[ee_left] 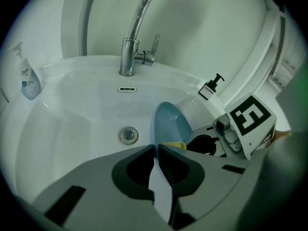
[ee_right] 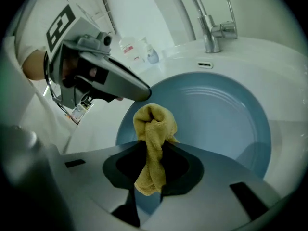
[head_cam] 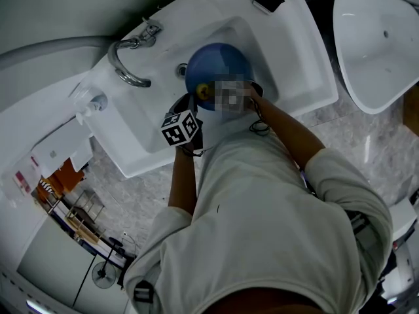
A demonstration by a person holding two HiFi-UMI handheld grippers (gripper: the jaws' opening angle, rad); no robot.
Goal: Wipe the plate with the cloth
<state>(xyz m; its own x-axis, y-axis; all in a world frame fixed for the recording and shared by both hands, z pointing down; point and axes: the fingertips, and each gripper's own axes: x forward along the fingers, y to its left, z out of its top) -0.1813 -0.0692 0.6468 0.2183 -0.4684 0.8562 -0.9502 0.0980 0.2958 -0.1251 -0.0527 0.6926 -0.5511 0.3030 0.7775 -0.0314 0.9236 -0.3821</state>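
A blue plate (head_cam: pixel 219 67) stands tilted in the white sink (head_cam: pixel 294 64). In the left gripper view I see it edge-on (ee_left: pixel 169 126), with my left gripper (ee_left: pixel 156 148) shut on its near rim. The right gripper view shows the plate's face (ee_right: pixel 216 114) and the left gripper (ee_right: pixel 143 92) pinching the rim at upper left. My right gripper (ee_right: pixel 154 146) is shut on a bunched yellow cloth (ee_right: pixel 153 129) that lies against the plate's lower left part. The cloth (ee_left: pixel 174 145) peeks out beside the right gripper (ee_left: pixel 187 146). In the head view the right gripper is hidden.
A chrome faucet (ee_left: pixel 132 47) rises behind the basin, with the drain (ee_left: pixel 128 135) below it. A soap bottle (ee_left: pixel 29 81) stands at the left and a black-pump dispenser (ee_left: pixel 210 88) at the right rim. A second white basin (head_cam: pixel 376 44) lies to the right.
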